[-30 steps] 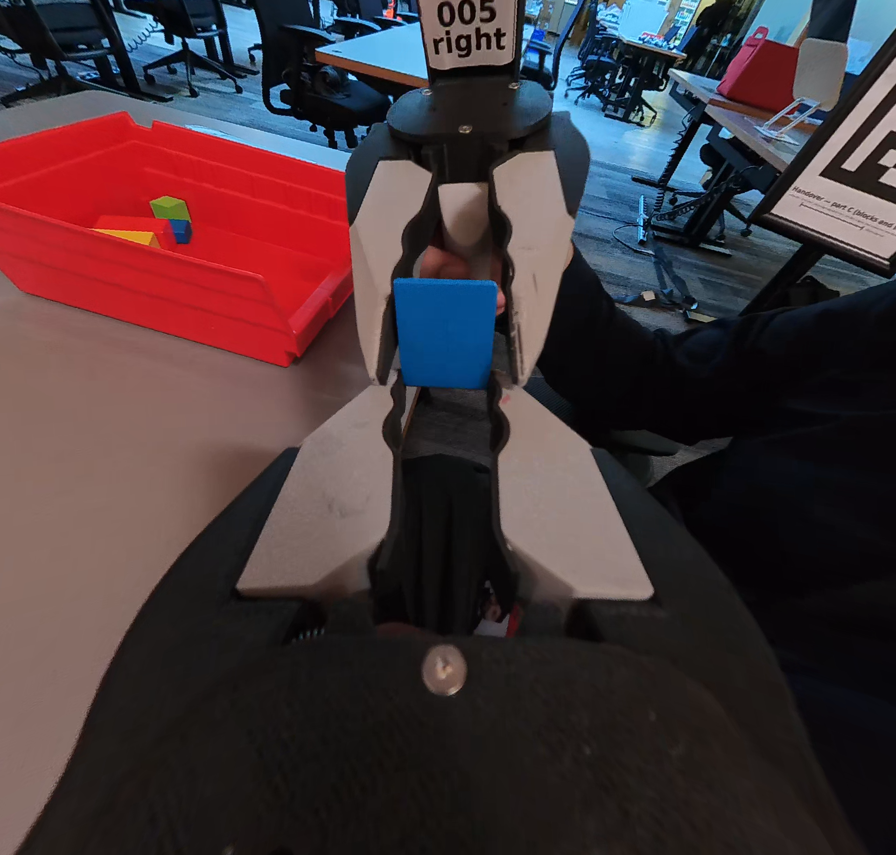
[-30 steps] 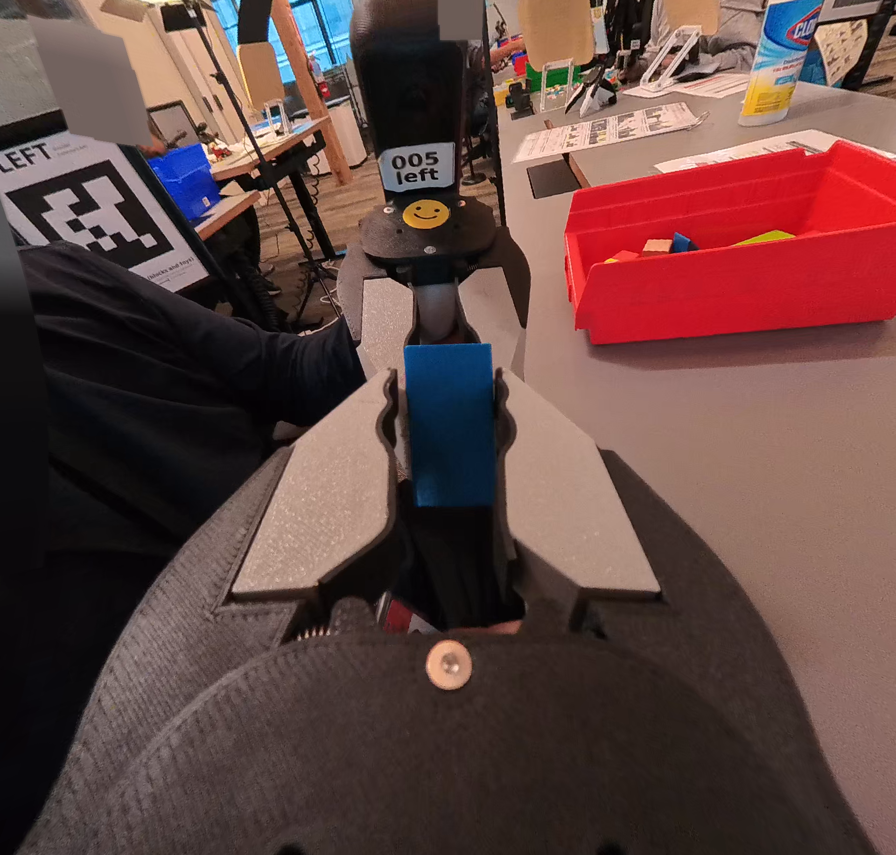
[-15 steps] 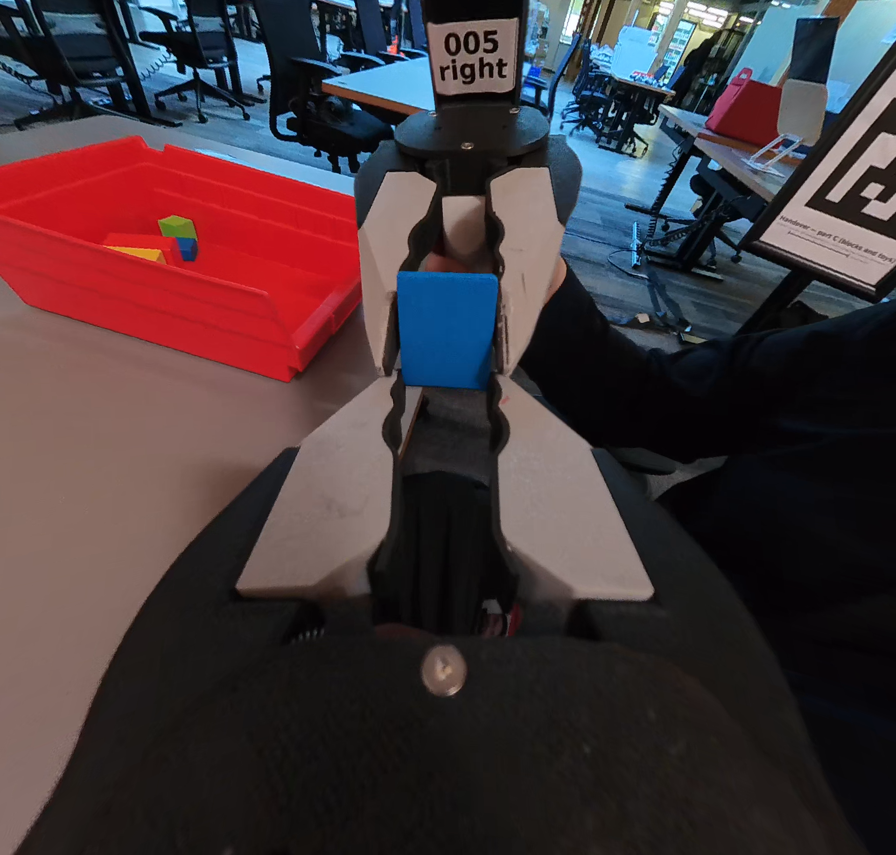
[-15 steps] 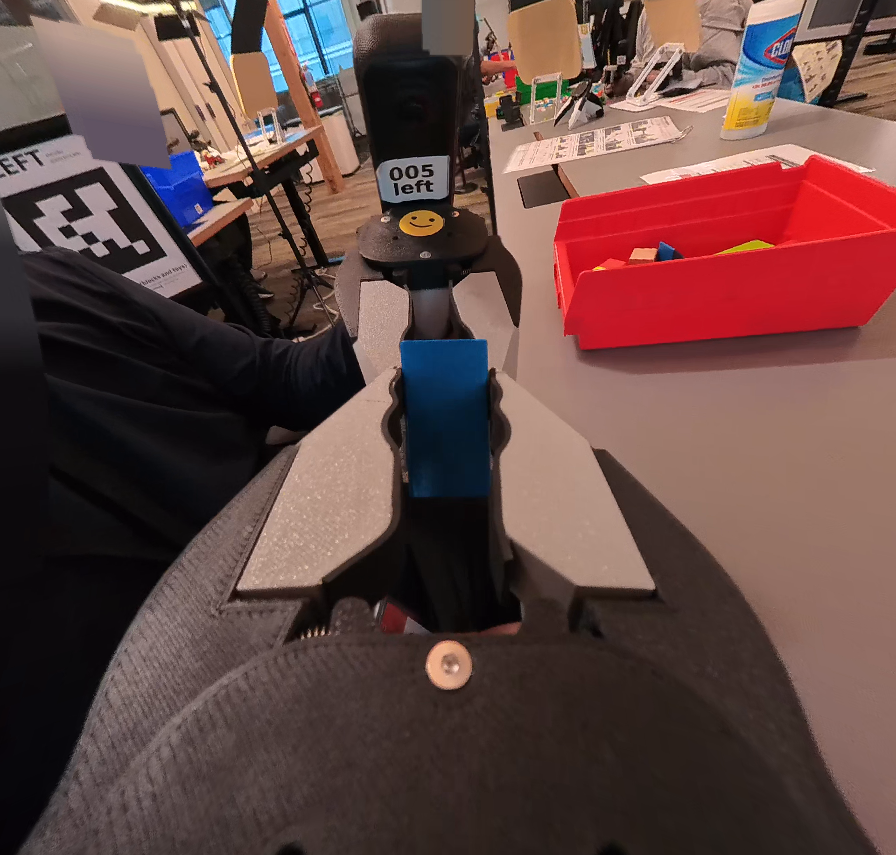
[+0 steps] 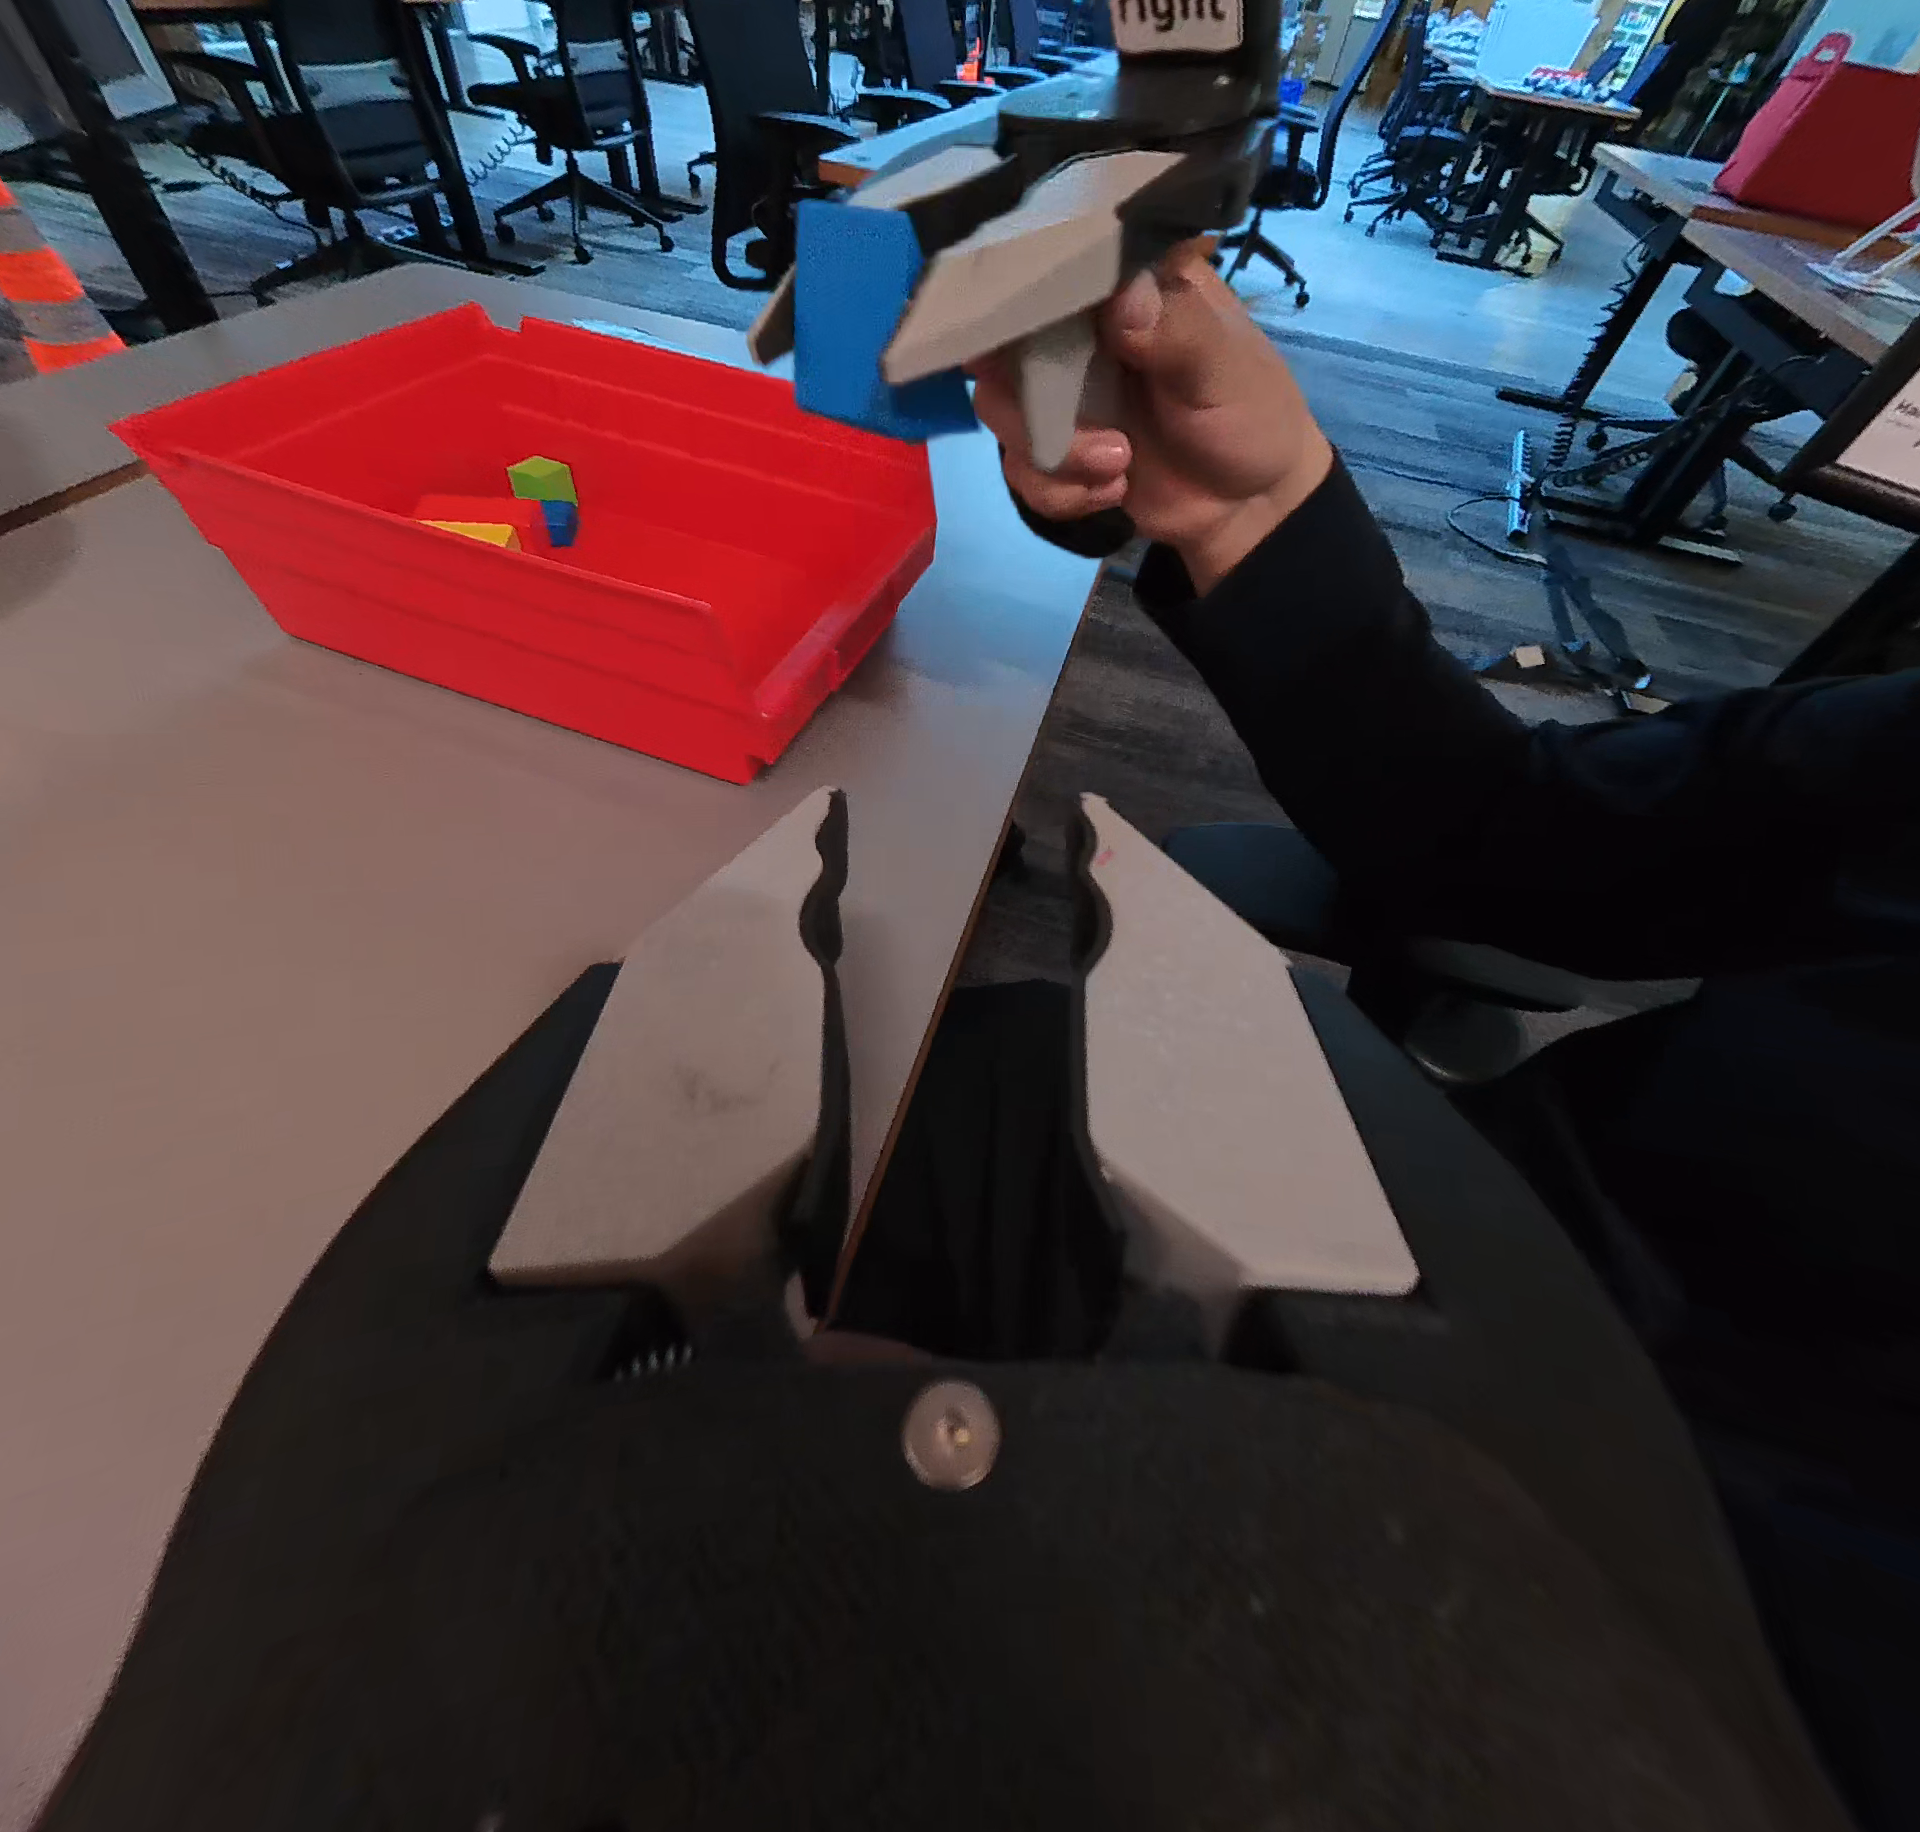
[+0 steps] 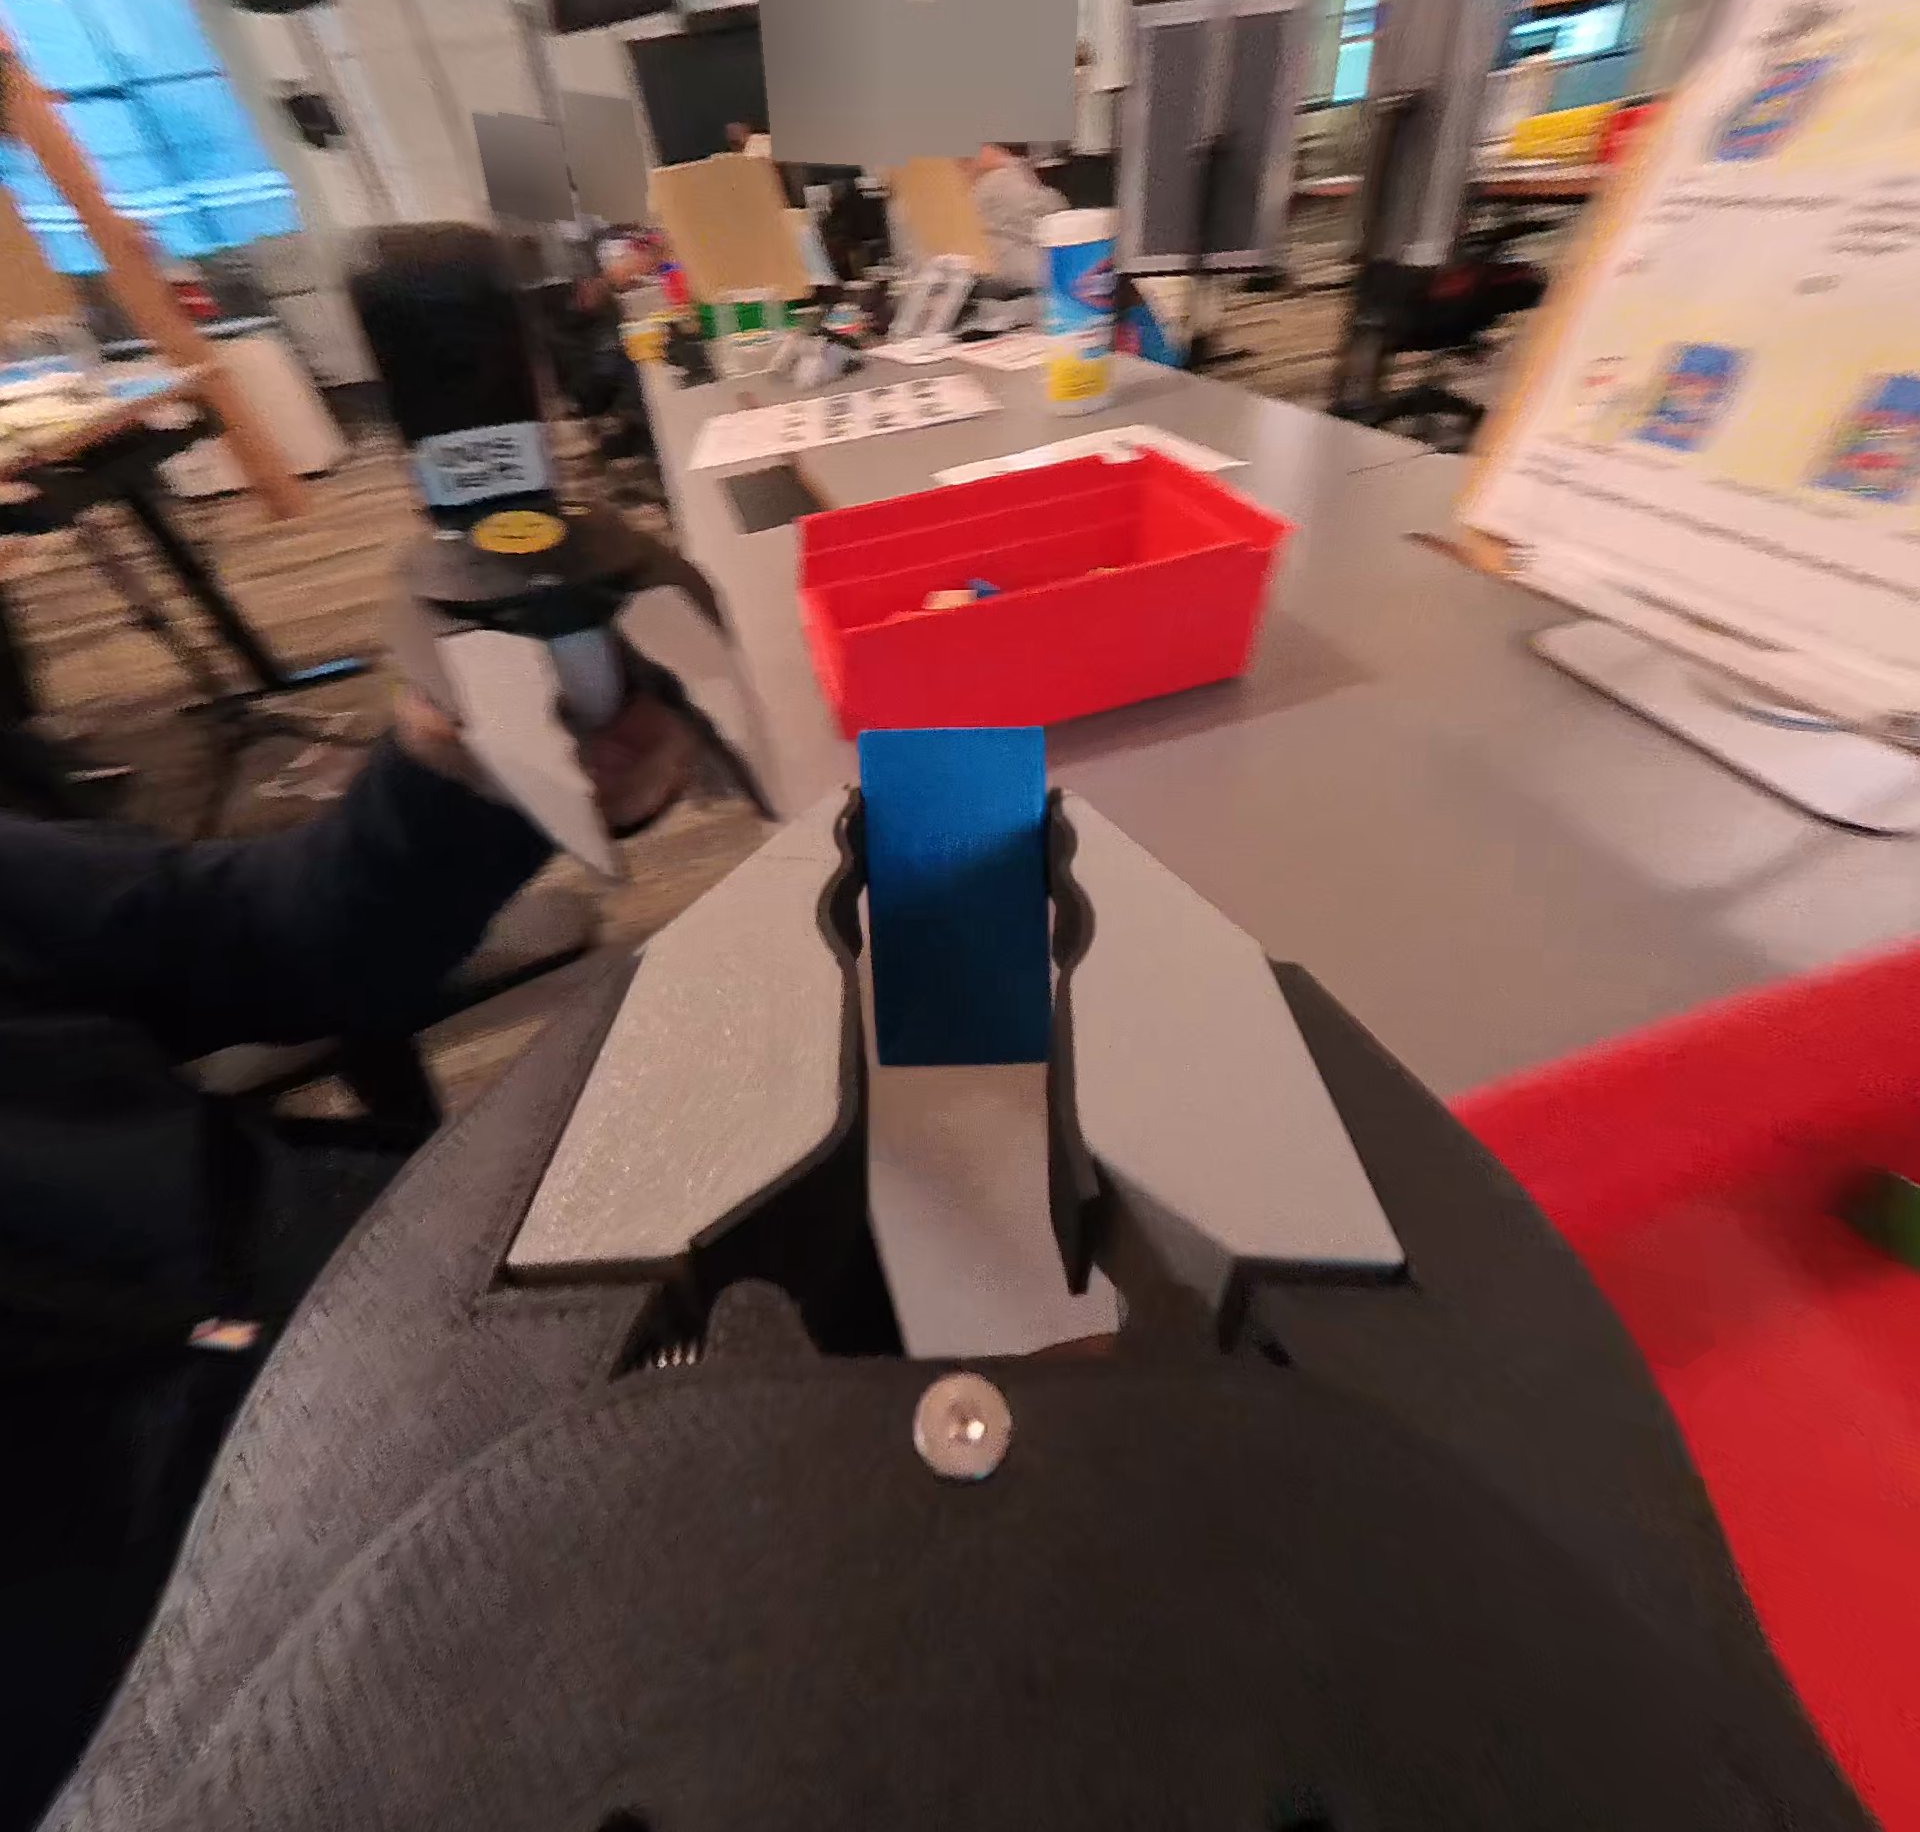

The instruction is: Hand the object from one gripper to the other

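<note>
Handover looks done: right gripper (image 6: 954,826) clamps the flat blue rectangular block (image 6: 954,889), left gripper (image 5: 956,826) fingers parted, empty.

The right wrist view was motion-blurred. A second red bin (image 6: 1714,1367) was cut off at its right edge. The small blocks (image 6: 961,593) in the far bin were too blurred to tell apart.

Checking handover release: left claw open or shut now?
Open. Left claw shows a clear gap with nothing between its fingers; the blue block sits in the right claw.
</note>
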